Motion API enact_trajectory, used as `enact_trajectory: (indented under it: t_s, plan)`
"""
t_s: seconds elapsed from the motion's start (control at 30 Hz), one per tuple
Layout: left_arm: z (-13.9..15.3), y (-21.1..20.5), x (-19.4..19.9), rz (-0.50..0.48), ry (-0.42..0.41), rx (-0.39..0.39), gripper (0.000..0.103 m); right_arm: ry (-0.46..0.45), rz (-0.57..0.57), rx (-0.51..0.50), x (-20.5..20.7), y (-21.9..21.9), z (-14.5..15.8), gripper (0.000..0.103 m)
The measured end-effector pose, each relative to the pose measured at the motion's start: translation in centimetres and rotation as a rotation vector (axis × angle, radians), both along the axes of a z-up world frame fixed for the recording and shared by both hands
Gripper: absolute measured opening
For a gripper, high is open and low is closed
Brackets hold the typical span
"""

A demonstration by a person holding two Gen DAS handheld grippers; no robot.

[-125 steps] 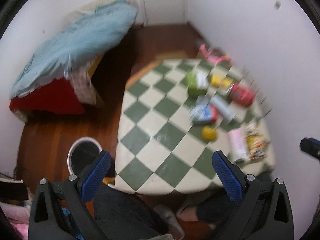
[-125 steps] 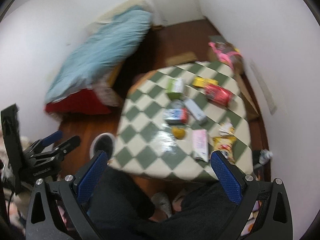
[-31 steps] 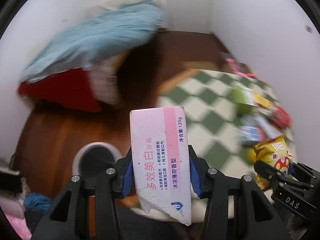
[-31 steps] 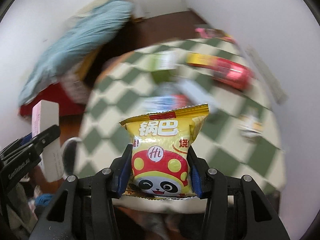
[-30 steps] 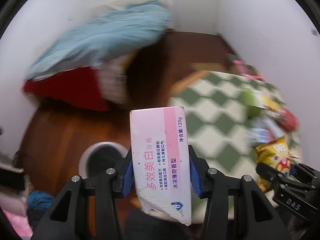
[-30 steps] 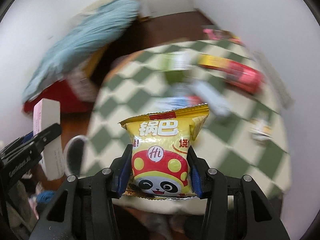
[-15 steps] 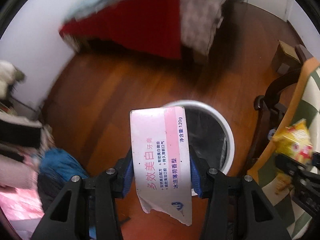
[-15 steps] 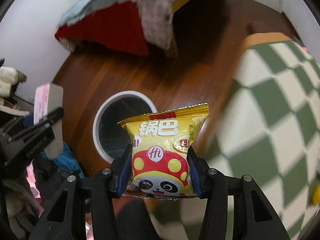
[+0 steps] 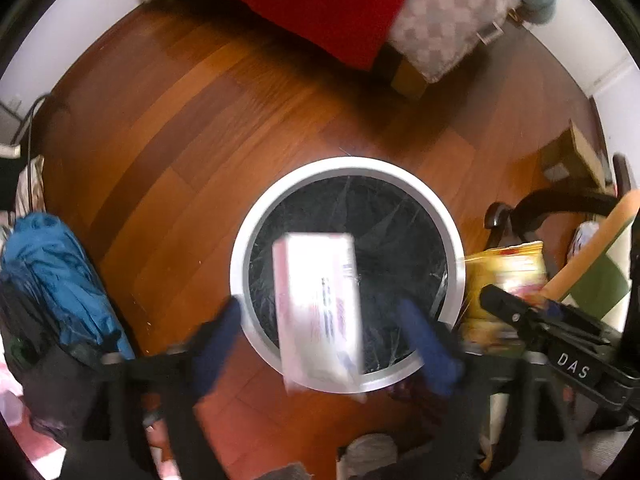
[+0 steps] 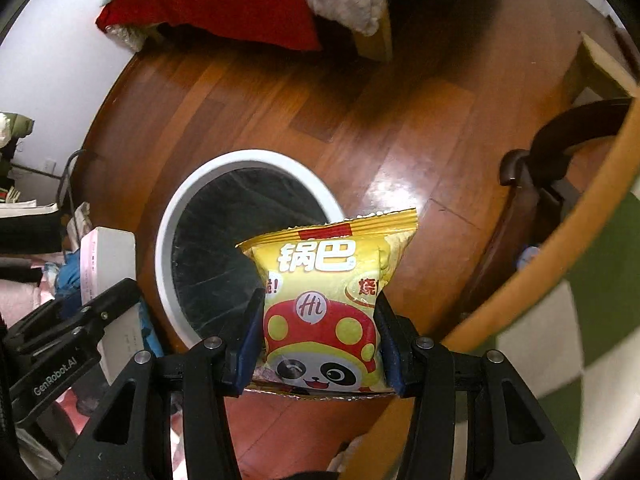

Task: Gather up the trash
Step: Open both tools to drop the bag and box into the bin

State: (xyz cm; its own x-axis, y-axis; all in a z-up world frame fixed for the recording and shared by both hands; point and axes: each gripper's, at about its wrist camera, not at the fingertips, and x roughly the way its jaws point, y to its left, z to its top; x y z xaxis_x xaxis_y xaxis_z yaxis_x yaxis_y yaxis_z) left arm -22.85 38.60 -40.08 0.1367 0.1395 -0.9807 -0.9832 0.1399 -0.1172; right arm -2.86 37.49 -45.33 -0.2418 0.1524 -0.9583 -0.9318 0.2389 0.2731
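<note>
A: Since half a second ago the left gripper [image 9: 320, 332] has let go. Its blue pads now stand wide apart, and the pink-and-white cardboard box [image 9: 318, 308], blurred, is loose between them over the round white-rimmed bin with black liner [image 9: 448, 224], long axis pointing away from the camera.

B: Right side?

A: The right gripper [image 10: 318, 344] is clamped on the yellow panda snack bag [image 10: 324, 300]. The bin mouth lies ahead-left of its jaws, so I'd judge it needs a leftward shift before release.
</note>
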Motion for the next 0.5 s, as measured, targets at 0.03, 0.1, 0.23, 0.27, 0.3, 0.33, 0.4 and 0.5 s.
enact_trajectory:
  t_s: [0.03,0.1,0.23,0.27,0.3,0.33,0.4,0.5]
  plan:
    - [0.1,0.1,-0.2,0.005,0.002,0.005,0.091,0.019,0.002,0.0,-0.2,0.3,-0.3,0.055]
    - [0.6,-0.1,-0.7,0.016,0.014,0.018,0.091,0.04,0.008,0.008,-0.7,0.4,-0.4,0.063]
    - [1.9,-0.8,-1.5,0.024,0.06,0.065,0.091,0.048,0.03,0.028,-1.5,1.1,0.1,0.082]
    - [2.4,-1.1,-1.6,0.023,0.081,0.084,0.091,0.04,0.031,0.029,-1.7,1.0,0.4,0.087]
    - [2.8,-1.4,-1.6,0.024,0.097,0.097,0.091,0.029,0.034,0.03,-1.8,0.9,0.7,0.089]
    - [3.1,-1.8,-1.8,0.026,0.111,0.108,0.091,0.014,0.037,0.03,-2.0,0.8,1.0,0.091]
    - [4.0,-2.5,-2.1,0.028,0.127,0.132,0.091,-0.033,0.052,0.032,-2.5,0.3,2.1,0.099]
    - [5.1,-3.4,-2.5,0.029,0.131,0.153,0.091,-0.117,0.087,0.029,-3.5,-0.6,3.4,0.103]
